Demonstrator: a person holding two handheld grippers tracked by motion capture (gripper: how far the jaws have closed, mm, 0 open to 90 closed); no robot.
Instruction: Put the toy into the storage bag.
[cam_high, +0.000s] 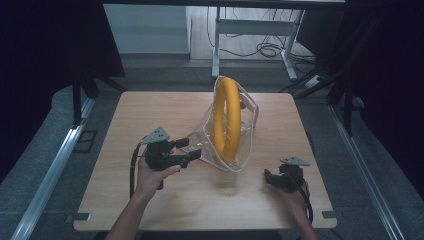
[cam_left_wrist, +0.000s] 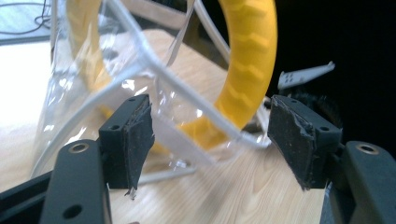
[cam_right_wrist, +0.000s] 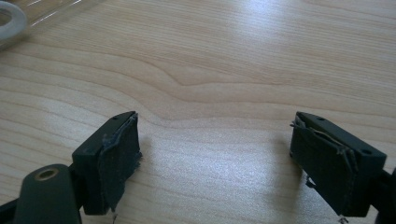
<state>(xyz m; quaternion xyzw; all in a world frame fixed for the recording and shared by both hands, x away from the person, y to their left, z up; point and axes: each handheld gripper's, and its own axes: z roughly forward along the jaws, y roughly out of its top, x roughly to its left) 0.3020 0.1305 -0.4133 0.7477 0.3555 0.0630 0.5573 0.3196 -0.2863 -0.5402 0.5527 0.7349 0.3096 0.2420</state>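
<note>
- The left claw (cam_high: 189, 150) hovers at the lower left edge of the clear plastic bag (cam_high: 240, 145), its jaws spread apart with nothing between them yet. In the left gripper view the white-trimmed bottom corner of the bag sits in the gap between the two pads, apparently not touched by either (the film is glossy, so contact is hard to rule out).
- If those jaws close now, they may catch only thin film instead of the white trim; I judge that slippery plastic could slide out of the worn pads, or crumple.
- The yellow ring (cam_high: 227, 120) stands on edge inside the bag, near the middle of the desk (cam_high: 150, 210), slightly toward the far side. It looks poorly balanced: a tug or nudge at the bag's corner could roll it or tip the whole bag over, perhaps toward the far edge.
- The bag's mouth cannot be made out clearly, so a pull on the wrong side might spill the ring.
- The right claw (cam_high: 268, 178) rests low near the front right of the desk, well apart from the bag, jaws wide open over bare wood. It steadies nothing (that leaves the bag free to topple rightward).
</note>
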